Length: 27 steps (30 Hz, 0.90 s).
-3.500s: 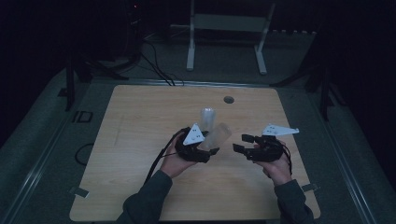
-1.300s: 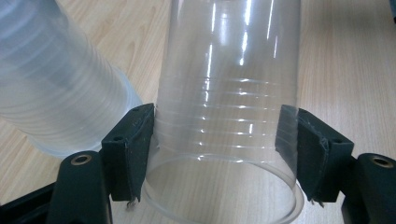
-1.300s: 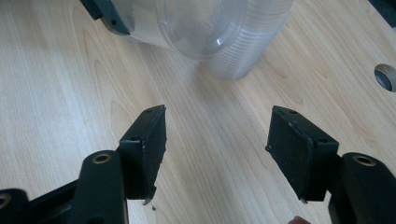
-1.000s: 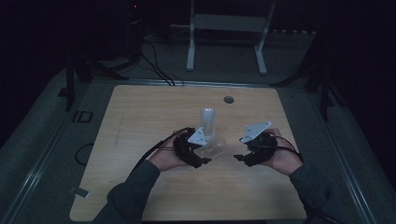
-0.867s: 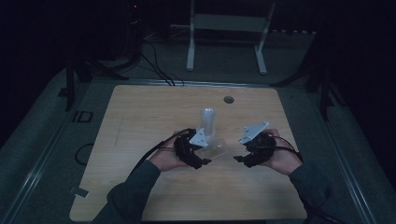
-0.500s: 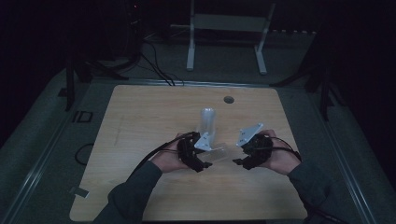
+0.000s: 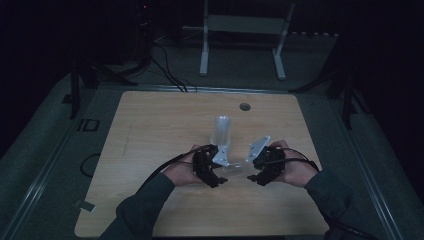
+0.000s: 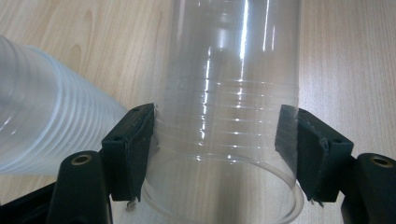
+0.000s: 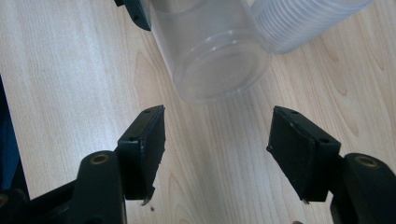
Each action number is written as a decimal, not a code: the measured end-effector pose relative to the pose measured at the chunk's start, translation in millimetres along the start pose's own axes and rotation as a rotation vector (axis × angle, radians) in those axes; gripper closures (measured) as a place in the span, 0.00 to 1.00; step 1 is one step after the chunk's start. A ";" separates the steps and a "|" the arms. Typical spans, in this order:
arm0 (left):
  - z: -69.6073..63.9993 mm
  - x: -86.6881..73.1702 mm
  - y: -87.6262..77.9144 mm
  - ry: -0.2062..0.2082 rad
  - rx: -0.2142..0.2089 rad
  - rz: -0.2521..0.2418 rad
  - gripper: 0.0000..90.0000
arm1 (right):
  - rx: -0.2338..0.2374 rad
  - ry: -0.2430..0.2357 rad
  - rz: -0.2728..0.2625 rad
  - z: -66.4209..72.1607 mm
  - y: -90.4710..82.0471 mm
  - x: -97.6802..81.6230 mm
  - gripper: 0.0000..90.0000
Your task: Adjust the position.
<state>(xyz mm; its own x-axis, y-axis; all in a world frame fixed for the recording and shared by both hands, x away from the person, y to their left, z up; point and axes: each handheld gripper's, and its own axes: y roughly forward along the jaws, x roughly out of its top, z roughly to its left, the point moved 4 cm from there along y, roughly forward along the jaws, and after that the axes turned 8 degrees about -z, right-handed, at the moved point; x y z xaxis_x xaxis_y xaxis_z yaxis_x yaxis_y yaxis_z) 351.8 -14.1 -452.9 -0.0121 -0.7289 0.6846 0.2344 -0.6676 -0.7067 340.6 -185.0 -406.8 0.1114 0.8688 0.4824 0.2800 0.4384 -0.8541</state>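
The left gripper (image 8: 217,154) is clenched on a clear plastic cup (image 8: 229,116), its pads pressed against the wall just above the rim, so that the cup is held lying over, with its long axis running away from the jaws toward twelve o'clock in the left gripper view. In the high view that axis is pointed from the left gripper (image 7: 216,167) toward three o'clock, straight at the right gripper (image 7: 257,167). The right gripper (image 9: 217,154) is released, its jaws having just been opening with nothing between them; the closed base of the cup (image 9: 217,70) is seen just beyond the pads at twelve o'clock, apart from them. A stack of nested cups (image 7: 221,131) is stood on the table (image 7: 150,130) at twelve o'clock from both hands, just beside the held cup. Both hands are kept low over the wood, knuckles outward, the grippers faced toward each other. The right hand is judged nearer to the base and best placed to take it.
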 end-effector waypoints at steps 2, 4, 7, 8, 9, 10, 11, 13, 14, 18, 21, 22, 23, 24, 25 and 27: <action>-0.8 0.4 0.6 0.000 -0.004 -0.001 0.33 | 0.005 -0.004 0.009 0.7 0.9 1.1 0.40; -1.4 0.6 1.1 0.004 -0.003 0.004 0.33 | 0.011 -0.010 0.017 1.1 2.0 2.2 0.40; -2.3 0.5 2.2 0.012 -0.004 0.012 0.33 | 0.020 -0.021 0.030 2.1 4.3 3.5 0.39; -2.5 0.4 2.5 0.015 -0.001 0.016 0.33 | 0.024 -0.027 0.035 2.4 5.3 3.9 0.39; -2.9 0.4 2.9 0.018 0.000 0.019 0.33 | 0.026 -0.028 0.042 2.8 6.0 4.3 0.39; -3.2 0.4 3.2 0.020 0.000 0.021 0.33 | 0.028 -0.030 0.047 3.0 6.7 4.7 0.39; -3.8 0.5 3.8 0.024 0.002 0.024 0.33 | 0.029 -0.036 0.050 2.9 7.5 5.2 0.38; -4.2 0.5 4.2 0.028 0.004 0.026 0.33 | 0.032 -0.036 0.054 3.0 8.6 5.6 0.38; -6.1 0.6 5.7 0.036 0.004 0.035 0.33 | 0.033 -0.036 0.060 3.2 9.1 5.7 0.38; -8.7 0.7 7.8 0.052 0.009 0.050 0.33 | 0.045 -0.047 0.078 5.4 14.6 7.8 0.38; -9.6 1.0 8.3 0.061 0.006 0.055 0.33 | 0.052 -0.048 0.088 7.2 17.3 8.4 0.38; -10.0 1.1 8.4 0.060 0.005 0.054 0.33 | 0.055 -0.052 0.091 7.6 18.6 8.6 0.38; -10.7 1.1 8.7 0.057 0.002 0.051 0.33 | 0.059 -0.057 0.095 8.2 19.9 8.6 0.38; -11.1 0.9 8.9 0.058 0.000 0.052 0.33 | 0.060 -0.057 0.098 9.1 21.2 8.7 0.37; -11.4 0.7 9.2 0.058 -0.002 0.052 0.33 | 0.060 -0.058 0.103 10.0 22.8 8.7 0.37; -12.1 0.4 9.9 0.050 -0.001 0.048 0.33 | 0.061 -0.060 0.108 10.9 24.5 8.8 0.37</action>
<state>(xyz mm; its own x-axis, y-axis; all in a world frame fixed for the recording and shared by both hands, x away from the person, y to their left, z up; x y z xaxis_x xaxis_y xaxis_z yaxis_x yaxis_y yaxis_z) 342.3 -22.9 -461.8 -0.0493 -0.7664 0.6405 0.2349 -0.6321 -0.7384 338.0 -164.1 -425.6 0.0796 0.9232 0.3761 0.2103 0.3532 -0.9116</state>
